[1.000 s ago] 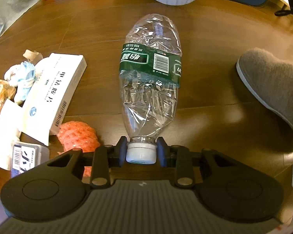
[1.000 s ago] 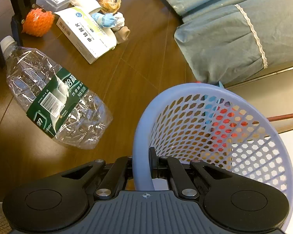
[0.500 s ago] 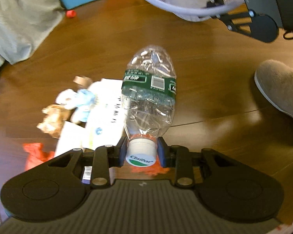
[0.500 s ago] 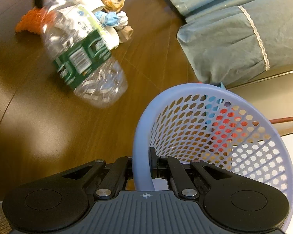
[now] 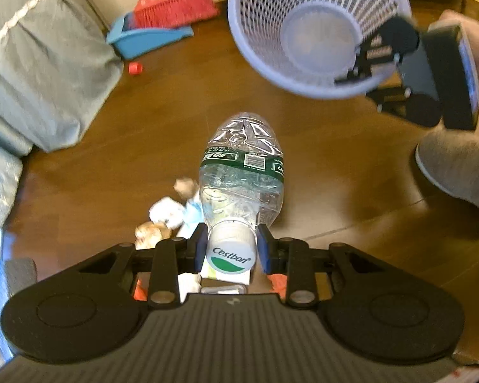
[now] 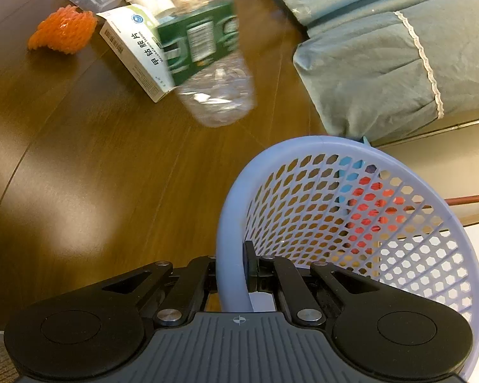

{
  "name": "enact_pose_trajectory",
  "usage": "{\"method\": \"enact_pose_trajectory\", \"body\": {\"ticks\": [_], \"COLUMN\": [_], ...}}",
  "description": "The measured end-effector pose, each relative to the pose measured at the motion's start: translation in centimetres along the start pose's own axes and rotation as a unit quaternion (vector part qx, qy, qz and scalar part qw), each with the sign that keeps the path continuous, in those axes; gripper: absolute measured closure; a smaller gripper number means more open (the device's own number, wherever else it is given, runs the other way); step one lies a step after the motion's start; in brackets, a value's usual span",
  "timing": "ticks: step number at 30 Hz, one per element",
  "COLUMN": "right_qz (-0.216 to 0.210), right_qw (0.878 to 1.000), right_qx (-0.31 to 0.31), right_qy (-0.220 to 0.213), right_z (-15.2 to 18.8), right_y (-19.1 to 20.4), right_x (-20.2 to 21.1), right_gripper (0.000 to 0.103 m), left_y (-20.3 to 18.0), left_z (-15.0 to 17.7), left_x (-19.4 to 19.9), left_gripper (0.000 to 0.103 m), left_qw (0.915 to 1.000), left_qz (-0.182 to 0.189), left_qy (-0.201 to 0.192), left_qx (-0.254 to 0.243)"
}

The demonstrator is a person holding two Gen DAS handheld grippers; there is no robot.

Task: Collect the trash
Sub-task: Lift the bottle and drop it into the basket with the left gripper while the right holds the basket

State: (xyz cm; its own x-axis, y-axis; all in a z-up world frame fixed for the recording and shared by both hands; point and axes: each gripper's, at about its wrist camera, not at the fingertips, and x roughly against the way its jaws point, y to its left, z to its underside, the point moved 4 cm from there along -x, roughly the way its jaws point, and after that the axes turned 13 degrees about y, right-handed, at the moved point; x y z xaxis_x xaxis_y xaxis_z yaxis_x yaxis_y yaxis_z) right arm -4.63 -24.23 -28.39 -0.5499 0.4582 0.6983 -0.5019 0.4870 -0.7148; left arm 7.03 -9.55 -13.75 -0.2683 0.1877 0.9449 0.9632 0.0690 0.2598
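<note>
A clear bottle (image 5: pixel 241 172) wears a green label; the perforated basket (image 6: pixel 351 223) is pale lilac; the floor (image 6: pixel 79 159) is dark brown, apparently wood-grained.

Crumpled clear plastic bottle (image 5: pixel 241 172), green label, white cap (image 5: pixel 231 250) nearest the lens, hangs base-down off the floor. Empty lavender mesh basket (image 5: pixel 316 28) at its 1 o'clock, tilted. Paper wads (image 5: pixel 163 220), white box (image 6: pixel 137 51), orange net (image 6: pixel 64 30) lie on the floor at 8 o'clock.

- The light is warm and soft, and pale shiny patches sit on the brown wood floor (image 6: pixel 89 191).
- The plastic bottle (image 6: pixel 207 48) looks smeared and blurry.
- Both pictures bend round at the edges.
- The corners go dark.
</note>
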Motion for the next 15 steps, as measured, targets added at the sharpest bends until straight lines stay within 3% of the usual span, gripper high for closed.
{"method": "enact_pose_trajectory", "body": {"ticks": [10,15], "right_qz": [0.000,0.000], "right_qw": [1.000,1.000], "right_qx": [0.002,-0.001], "right_qy": [0.001,0.000], "right_z": [0.0,0.1], "right_y": [0.1,0.1], "right_x": [0.0,0.0], "right_gripper": [0.103,0.103], "left_y": [1.4,0.3], "left_z": [-5.3,-8.6], "left_x": [7.6,8.1], "left_gripper": [0.076,0.076], "left_qw": [0.9955,0.9911], "left_qz": [0.012,0.033], "left_qy": [-0.074,-0.101], "left_qx": [-0.059,-0.080]}}
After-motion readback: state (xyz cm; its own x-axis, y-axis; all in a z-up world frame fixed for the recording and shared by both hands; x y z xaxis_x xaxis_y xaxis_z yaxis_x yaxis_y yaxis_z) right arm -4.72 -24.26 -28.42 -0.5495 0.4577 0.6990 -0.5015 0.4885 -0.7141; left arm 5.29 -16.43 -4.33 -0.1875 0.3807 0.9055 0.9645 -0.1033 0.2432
